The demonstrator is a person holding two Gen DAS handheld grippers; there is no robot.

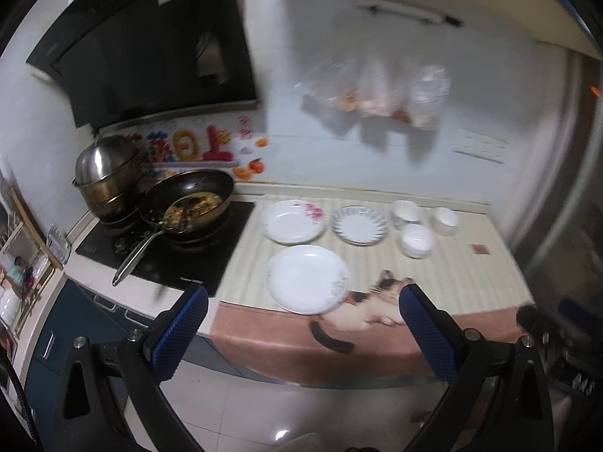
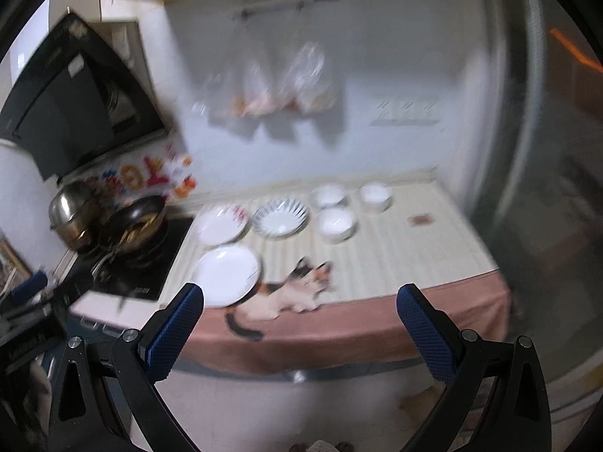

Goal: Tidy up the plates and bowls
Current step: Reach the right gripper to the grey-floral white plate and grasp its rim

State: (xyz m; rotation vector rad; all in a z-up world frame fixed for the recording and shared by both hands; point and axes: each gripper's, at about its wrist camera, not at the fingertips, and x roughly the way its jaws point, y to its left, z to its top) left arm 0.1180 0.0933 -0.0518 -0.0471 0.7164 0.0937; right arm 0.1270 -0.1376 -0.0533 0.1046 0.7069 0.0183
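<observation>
Both hand-held grippers, left and right, hover wide open and empty, well short of the table; white round plates and bowls at 12 o'clock.

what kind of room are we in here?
Almost certainly a home kitchen. A black cooktop carries a wok with food in it and a steel pot, with a range hood above. Beside it, plates and white bowls sit on a counter mat.

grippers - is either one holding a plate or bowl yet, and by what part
Nothing is held. The left gripper and right gripper are both open and empty, short of the counter.
</observation>
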